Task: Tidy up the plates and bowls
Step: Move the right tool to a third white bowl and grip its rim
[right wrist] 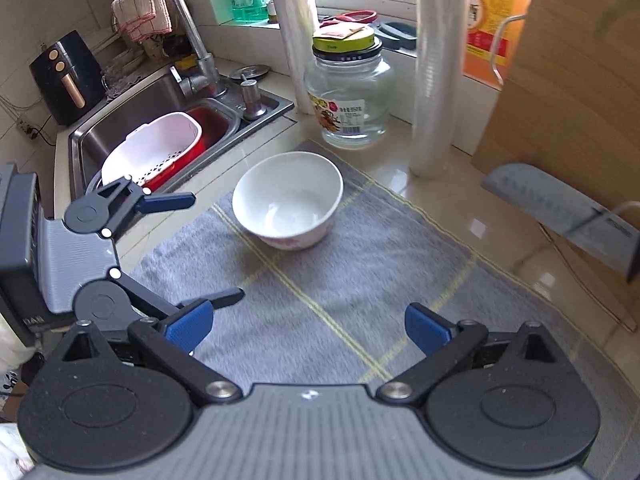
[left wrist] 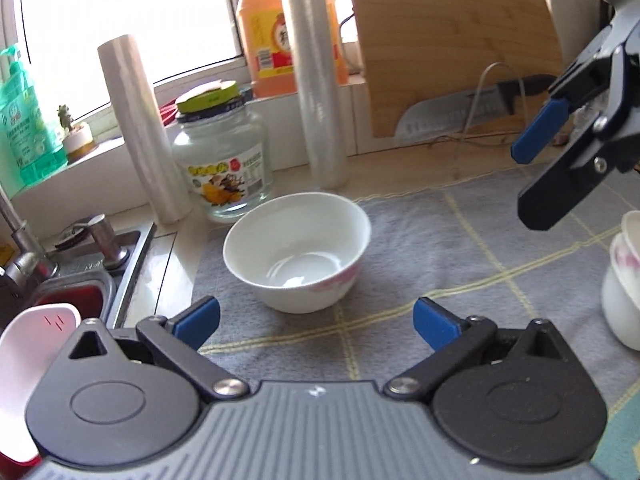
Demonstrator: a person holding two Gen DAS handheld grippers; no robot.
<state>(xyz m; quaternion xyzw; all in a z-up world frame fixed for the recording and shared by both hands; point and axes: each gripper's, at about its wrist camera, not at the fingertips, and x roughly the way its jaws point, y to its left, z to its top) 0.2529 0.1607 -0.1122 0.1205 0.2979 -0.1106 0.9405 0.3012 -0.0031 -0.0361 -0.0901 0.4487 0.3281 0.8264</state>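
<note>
A white bowl [left wrist: 298, 250] with a pink pattern stands upright and empty on the grey checked mat [left wrist: 440, 248]; it also shows in the right wrist view [right wrist: 288, 200]. My left gripper [left wrist: 316, 320] is open and empty, just short of the bowl. My right gripper [right wrist: 306, 328] is open and empty, above the mat, farther from the bowl. The right gripper also shows in the left wrist view [left wrist: 536, 178], raised at the right. The left gripper also shows in the right wrist view [right wrist: 206, 246], at the left. A stack of white bowls [left wrist: 624, 280] stands at the mat's right edge.
A glass jar [left wrist: 222, 160], two rolls of plastic film [left wrist: 144, 128], [left wrist: 316, 80] and an orange oil jug [left wrist: 260, 32] stand behind the bowl. A wooden cutting board [left wrist: 452, 52] and a cleaver [left wrist: 452, 116] lean at the back right. The sink [right wrist: 120, 128] with a white colander [right wrist: 156, 152] lies to the left.
</note>
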